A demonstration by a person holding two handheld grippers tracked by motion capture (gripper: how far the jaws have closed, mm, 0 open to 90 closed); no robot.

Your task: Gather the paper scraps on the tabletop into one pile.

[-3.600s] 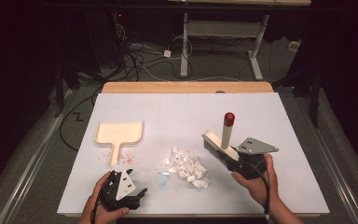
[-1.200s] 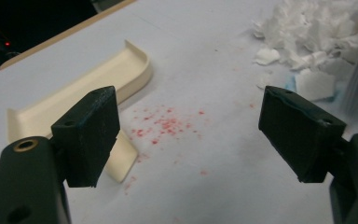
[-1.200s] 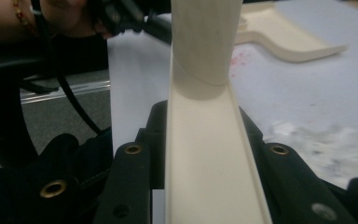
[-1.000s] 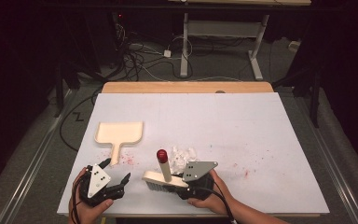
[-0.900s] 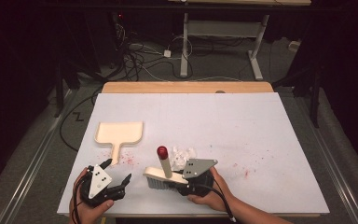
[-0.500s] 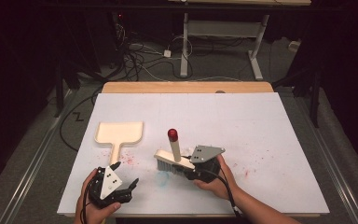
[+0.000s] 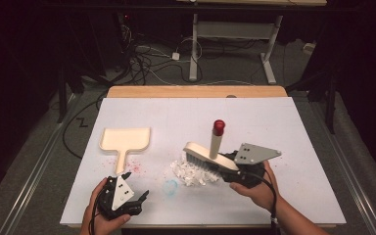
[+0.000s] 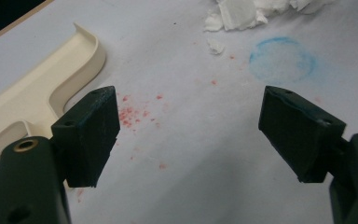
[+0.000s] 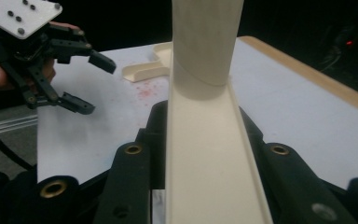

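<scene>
Right gripper (image 7: 231, 169) is pinching the cream brush (image 7: 209, 155) in its fingers, holding it over the paper scraps (image 7: 188, 172) mid-worktop (image 7: 284, 122). Left gripper (image 7: 133, 198) is sitting near the front edge, fingers spread, nothing between them. Dustpan (image 7: 125, 140) is lying at left; right half is offering open room.

brush (image 7: 209, 159) lifted and carried right over the paper scraps (image 7: 188, 172), right gripper (image 7: 235, 169) raised

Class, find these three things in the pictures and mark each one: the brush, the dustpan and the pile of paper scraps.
brush (image 7: 206, 154): high view, on the cream back of its head.
dustpan (image 7: 126, 138): high view, on the flat of its tray.
pile of paper scraps (image 7: 188, 172): high view, on the white scraps below the bristles.
</scene>
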